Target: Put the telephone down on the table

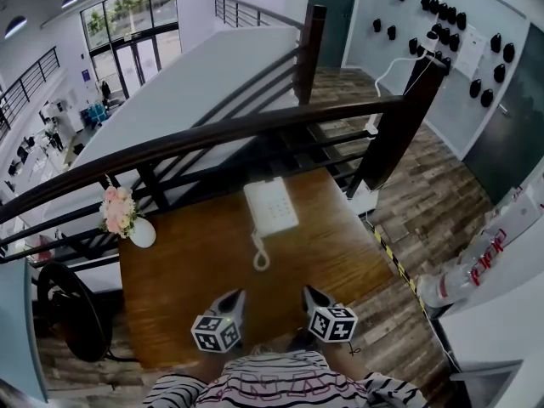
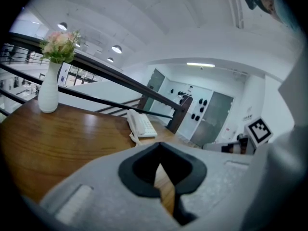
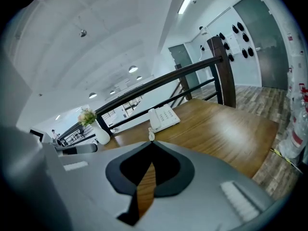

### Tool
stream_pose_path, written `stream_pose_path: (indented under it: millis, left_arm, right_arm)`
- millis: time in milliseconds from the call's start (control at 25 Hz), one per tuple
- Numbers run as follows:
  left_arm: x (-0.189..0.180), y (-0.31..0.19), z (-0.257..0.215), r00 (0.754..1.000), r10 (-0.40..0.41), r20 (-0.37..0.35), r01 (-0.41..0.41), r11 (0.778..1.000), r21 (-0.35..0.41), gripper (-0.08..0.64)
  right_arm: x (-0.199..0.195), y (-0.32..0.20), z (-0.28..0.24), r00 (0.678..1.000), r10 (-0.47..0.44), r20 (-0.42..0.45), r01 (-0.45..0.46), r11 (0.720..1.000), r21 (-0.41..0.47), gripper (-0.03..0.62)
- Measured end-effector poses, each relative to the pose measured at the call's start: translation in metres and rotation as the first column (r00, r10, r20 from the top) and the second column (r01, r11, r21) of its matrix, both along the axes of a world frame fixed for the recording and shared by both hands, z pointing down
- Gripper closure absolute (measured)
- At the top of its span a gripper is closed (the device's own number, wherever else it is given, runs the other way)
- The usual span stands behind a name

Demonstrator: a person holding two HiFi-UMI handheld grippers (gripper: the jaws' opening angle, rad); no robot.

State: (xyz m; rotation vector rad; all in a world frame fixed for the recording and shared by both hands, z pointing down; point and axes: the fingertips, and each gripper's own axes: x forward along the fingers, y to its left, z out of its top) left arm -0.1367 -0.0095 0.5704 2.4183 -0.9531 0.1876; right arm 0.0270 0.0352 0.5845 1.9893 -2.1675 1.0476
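A white telephone (image 1: pixel 270 206) lies flat on the far half of the brown wooden table (image 1: pixel 187 262), its coiled cord (image 1: pixel 260 253) trailing toward me. The left gripper view shows the telephone (image 2: pixel 140 124) ahead and the right gripper view shows the telephone (image 3: pixel 163 117) too. My left gripper (image 1: pixel 233 299) and right gripper (image 1: pixel 312 296) hover side by side over the near edge, well short of the phone. Both are shut with nothing between the jaws.
A white vase with pink flowers (image 1: pixel 127 218) stands at the table's far left corner. A dark stair railing (image 1: pixel 255 126) runs behind the table, with a thick post (image 1: pixel 399 126) at the right. Yellow-black floor tape (image 1: pixel 393 257) borders the right side.
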Motion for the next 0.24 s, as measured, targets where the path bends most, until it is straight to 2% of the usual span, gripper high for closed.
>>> stream_pose_path:
  millis: [240]
  left_arm:
    - [0.0013, -0.0041, 0.0012, 1.000, -0.005, 0.007, 0.005, 1.000, -0.005, 0.558]
  right_arm:
    - [0.0049, -0.0019, 0.0008, 1.000, 0.005, -0.001, -0.006, 1.000, -0.005, 0.592]
